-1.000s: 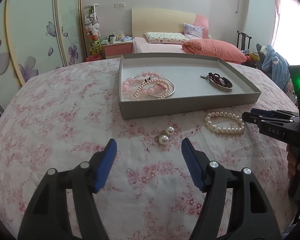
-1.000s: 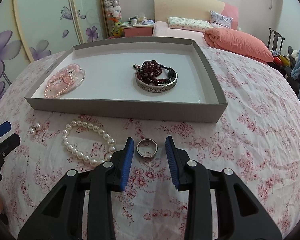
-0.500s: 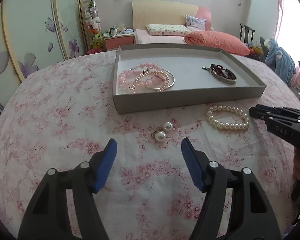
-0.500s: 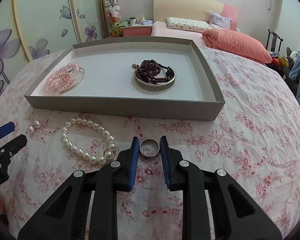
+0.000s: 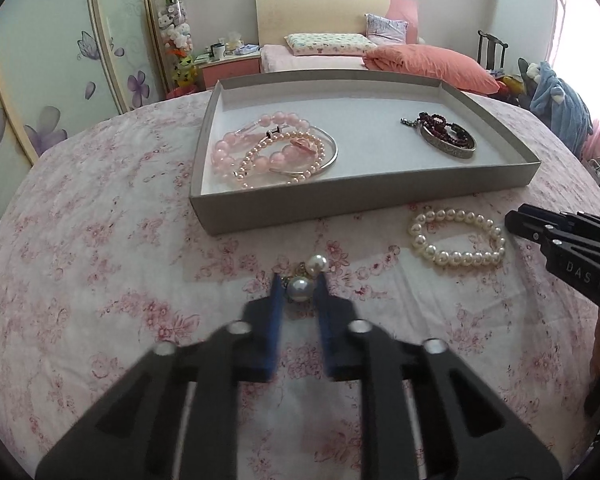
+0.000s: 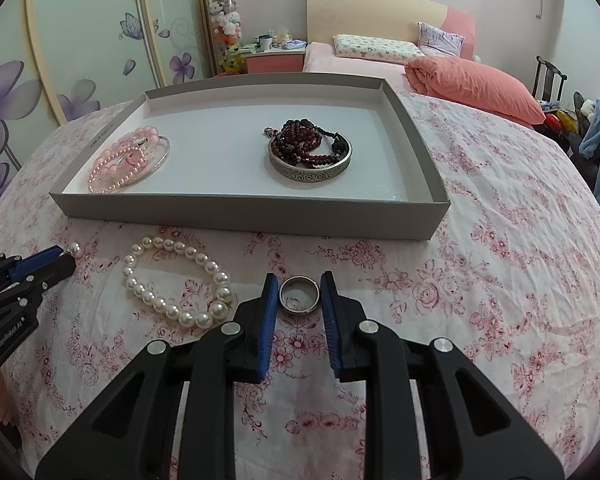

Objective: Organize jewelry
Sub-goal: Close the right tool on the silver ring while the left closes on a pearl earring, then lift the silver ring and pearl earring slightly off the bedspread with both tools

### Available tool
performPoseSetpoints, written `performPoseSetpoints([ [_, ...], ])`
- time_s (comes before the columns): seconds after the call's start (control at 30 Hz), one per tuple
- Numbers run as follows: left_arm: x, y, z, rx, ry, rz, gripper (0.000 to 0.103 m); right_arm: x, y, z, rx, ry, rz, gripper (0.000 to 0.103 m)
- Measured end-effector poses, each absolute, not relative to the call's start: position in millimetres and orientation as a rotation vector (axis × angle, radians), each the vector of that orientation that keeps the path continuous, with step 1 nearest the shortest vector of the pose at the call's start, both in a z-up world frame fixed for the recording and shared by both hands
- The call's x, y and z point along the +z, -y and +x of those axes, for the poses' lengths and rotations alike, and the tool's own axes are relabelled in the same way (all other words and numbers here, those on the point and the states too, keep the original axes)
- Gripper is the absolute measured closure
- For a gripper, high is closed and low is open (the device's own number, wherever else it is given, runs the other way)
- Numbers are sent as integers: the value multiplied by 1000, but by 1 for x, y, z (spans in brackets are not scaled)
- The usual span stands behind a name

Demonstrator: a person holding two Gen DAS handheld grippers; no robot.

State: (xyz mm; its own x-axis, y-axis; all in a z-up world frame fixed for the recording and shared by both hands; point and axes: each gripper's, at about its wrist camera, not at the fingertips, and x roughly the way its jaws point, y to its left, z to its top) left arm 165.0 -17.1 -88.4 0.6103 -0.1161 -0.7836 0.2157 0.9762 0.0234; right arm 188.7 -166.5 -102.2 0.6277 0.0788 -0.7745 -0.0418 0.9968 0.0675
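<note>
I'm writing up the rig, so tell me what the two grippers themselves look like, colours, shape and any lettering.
Both match. The left gripper and right gripper have matte black angular frames with cut-out openings, round silver bolts at the pivots, and two flat blue ribbed fingers. Seen from the side, the left one carries white lettering, seemingly "GenRobot.AI", and the right one shows "DAS". No cables or sleeves are visible.

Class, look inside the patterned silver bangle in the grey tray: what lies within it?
A heap of dark red beads fills the silver bangle and spills over its rim. The tray floor beneath the heap is covered.
</note>
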Motion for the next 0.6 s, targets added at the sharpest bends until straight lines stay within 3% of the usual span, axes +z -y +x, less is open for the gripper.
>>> performPoseSetpoints([
  [0.6,-89,14,165,-197,-898,106,89,-102,167,189,69,-890,44,80],
])
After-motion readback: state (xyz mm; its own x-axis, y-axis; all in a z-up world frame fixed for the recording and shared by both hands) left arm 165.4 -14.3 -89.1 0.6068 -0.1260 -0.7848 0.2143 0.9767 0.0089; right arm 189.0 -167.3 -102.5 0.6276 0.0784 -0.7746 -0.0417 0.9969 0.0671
